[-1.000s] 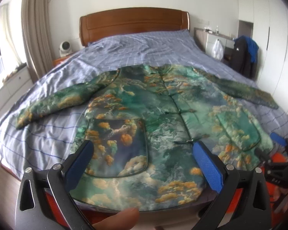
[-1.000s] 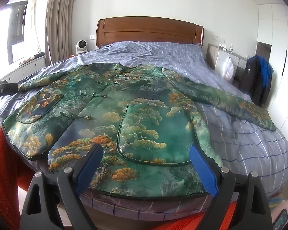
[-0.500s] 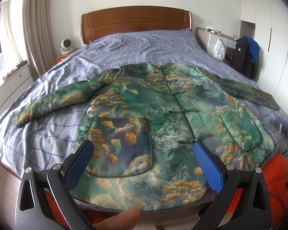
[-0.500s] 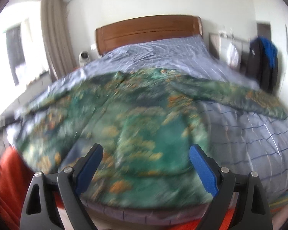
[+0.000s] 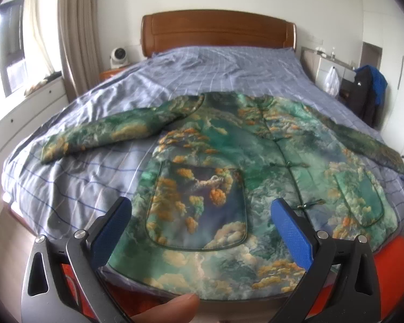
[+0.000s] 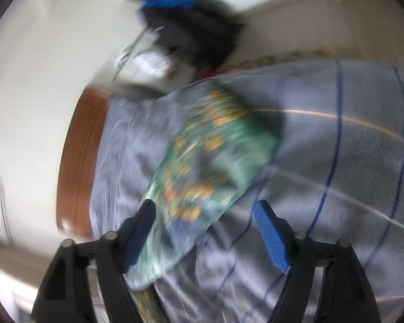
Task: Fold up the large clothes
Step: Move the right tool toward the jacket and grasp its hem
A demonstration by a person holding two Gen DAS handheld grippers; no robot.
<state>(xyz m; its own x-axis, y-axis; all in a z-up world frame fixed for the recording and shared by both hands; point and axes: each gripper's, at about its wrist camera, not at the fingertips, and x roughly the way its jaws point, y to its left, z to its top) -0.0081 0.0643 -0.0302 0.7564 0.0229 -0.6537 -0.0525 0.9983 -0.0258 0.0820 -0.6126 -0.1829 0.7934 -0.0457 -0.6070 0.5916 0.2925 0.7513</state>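
The left tongs (image 5: 202, 228) hang over the foot of the bed with their blue pads (image 5: 292, 235) set wide apart and nothing between them; a fingertip (image 5: 172, 306) of the person's hand shows at the bottom edge of the left wrist view. Just beyond the pads lies the green jacket (image 5: 229, 167), printed with orange and cream clouds, spread flat and face up on the blue checked bedspread (image 5: 207, 70). Its frog buttons are fastened down the front, a patch pocket (image 5: 199, 210) sits right ahead of the tongs, and both sleeves are stretched out to the sides.

The right tongs (image 6: 204, 231) have just been closing a little, yet the pads (image 6: 270, 238) are apart and grip nothing. That view is badly blurred and rolled over sideways. One end of the jacket (image 6: 207, 161) lies beyond the left pad, not pinched. Past it are the wooden headboard (image 6: 78, 161) and dark clothing (image 6: 191, 27) with a blue garment on top.
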